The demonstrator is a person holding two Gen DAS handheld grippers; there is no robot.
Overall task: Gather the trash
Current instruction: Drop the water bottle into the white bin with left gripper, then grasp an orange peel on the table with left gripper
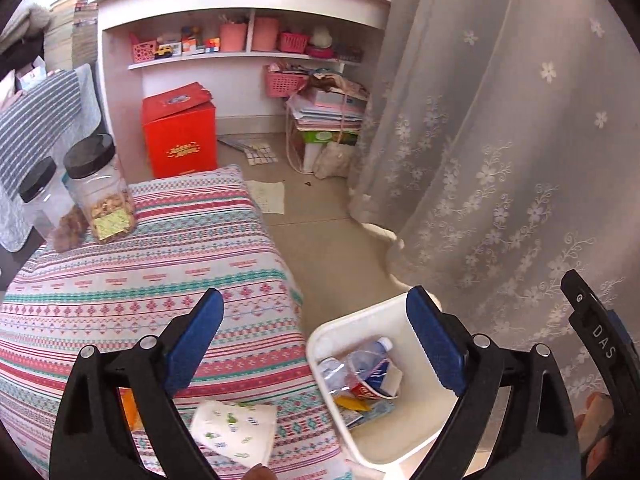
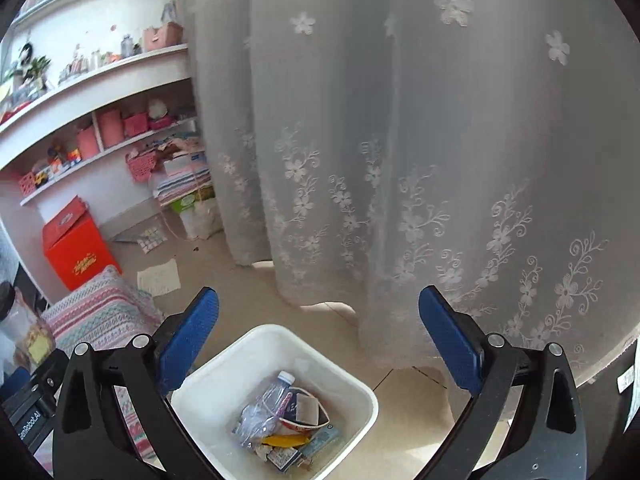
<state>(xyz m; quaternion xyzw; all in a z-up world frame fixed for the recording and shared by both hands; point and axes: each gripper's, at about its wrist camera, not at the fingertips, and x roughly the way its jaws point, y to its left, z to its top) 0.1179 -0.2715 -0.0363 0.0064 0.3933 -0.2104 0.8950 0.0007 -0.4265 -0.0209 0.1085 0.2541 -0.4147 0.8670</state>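
A white square trash bin [image 1: 320, 336] stands on the floor beside the patterned bed; it also shows in the right wrist view [image 2: 360, 394]. Inside lie a crushed plastic bottle [image 2: 266, 400], a paper cup [image 2: 304, 410] and wrappers. My left gripper [image 1: 316, 340] is open and empty over the bed's edge and the bin. A white printed napkin [image 1: 236, 434] and an orange wrapper [image 1: 130, 408] lie on the bed below it. My right gripper [image 2: 320, 330] is open and empty above the bin.
Two black-lidded jars [image 1: 100, 188] stand on the striped bed cover [image 1: 160, 280]. A lace curtain [image 2: 400, 140] hangs right of the bin. A red box [image 1: 180, 132], shelves [image 1: 240, 52] and papers on the floor [image 1: 270, 196] lie beyond.
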